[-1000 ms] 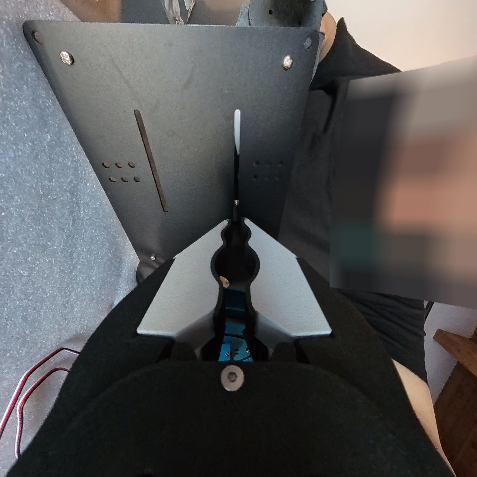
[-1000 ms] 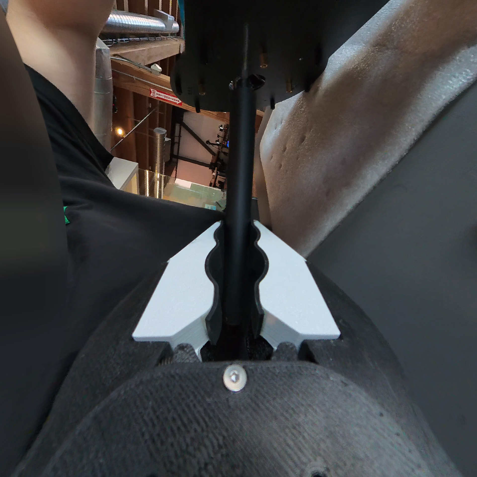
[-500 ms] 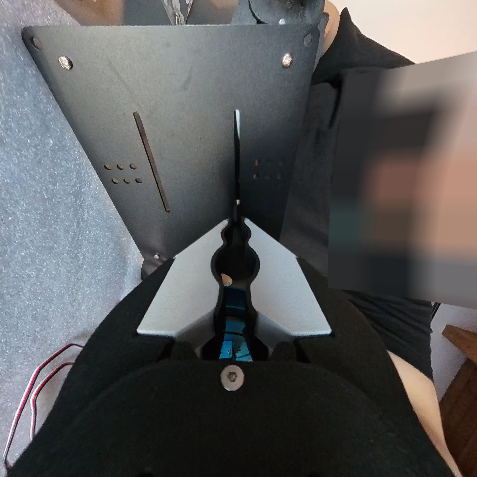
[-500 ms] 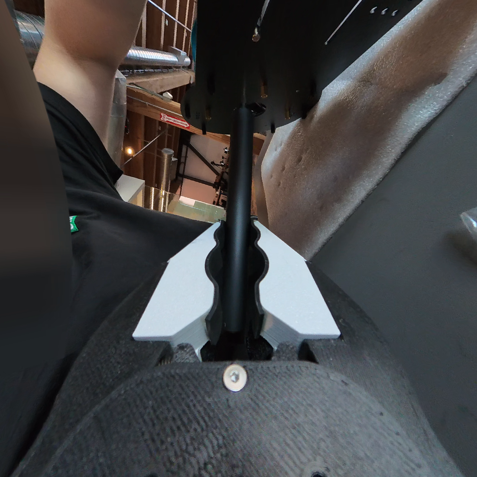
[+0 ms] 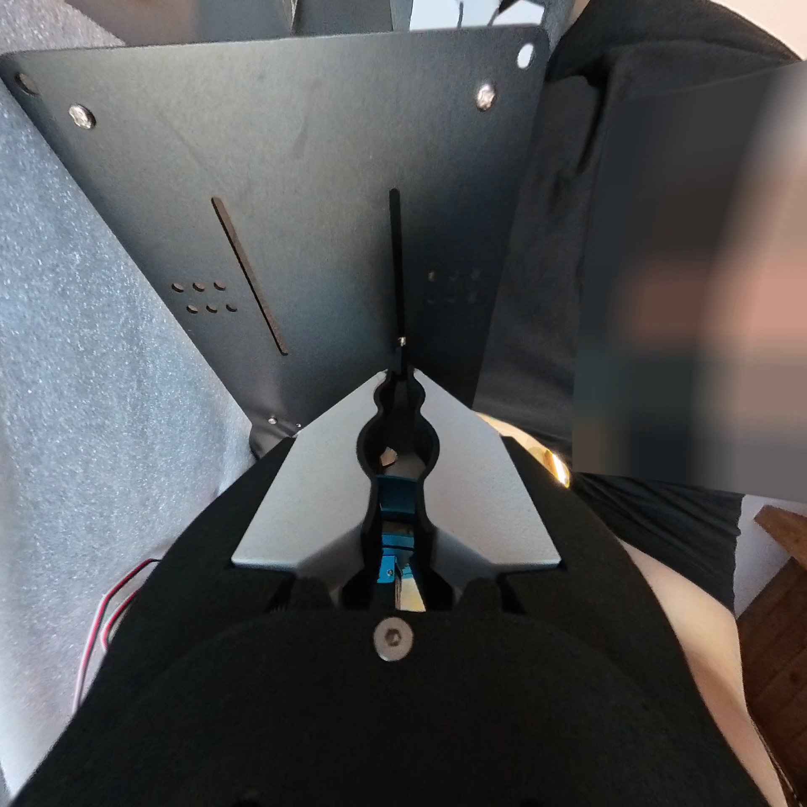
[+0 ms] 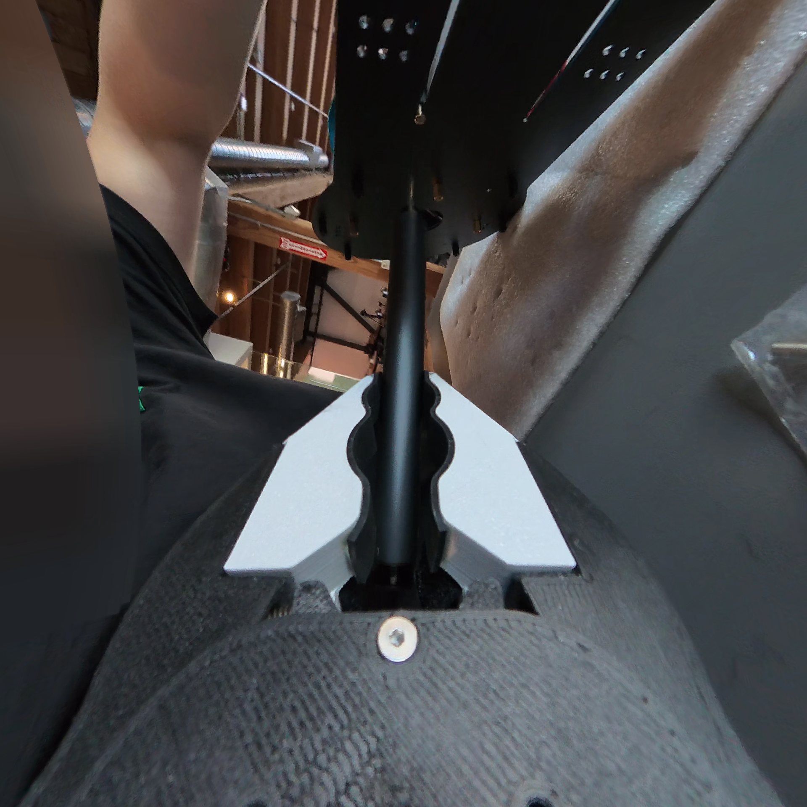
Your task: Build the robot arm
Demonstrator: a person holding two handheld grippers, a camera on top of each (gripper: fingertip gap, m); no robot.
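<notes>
The left gripper [image 5: 399,380] is closed on the edge of a thin black plate [image 5: 279,174], its tips pinching where a long slot runs down to the edge. The plate carries 2 slots, 2 clusters of 6 small holes and screws near its corners. It stands tilted against grey foam [image 5: 87,349], and a red, white and black wire [image 5: 111,611] trails at the lower left. Blue parts show between the fingers, deeper in; what they belong to cannot be told.

The right gripper [image 6: 401,384] is clamped round a black rod [image 6: 401,349] that runs up along the fingers to a round black hub [image 6: 393,209] under the same sort of plate. Foam [image 6: 546,284] rises to the right, beside a dark panel [image 6: 677,436] with a clear bag [image 6: 781,384] on it. A person's arm [image 6: 174,109] and black shirt [image 6: 183,393] fill the left.

The risks seem to lie in the 2 grips working against each other. The left hold is only a thin edge pinch at the tips, so a twist from the rod side could probably slide the plate out. The rod is smooth and sits in scalloped pads, so it might turn or creep lengthwise under load. The wire looks liable to snag or tug if the plate swings.
</notes>
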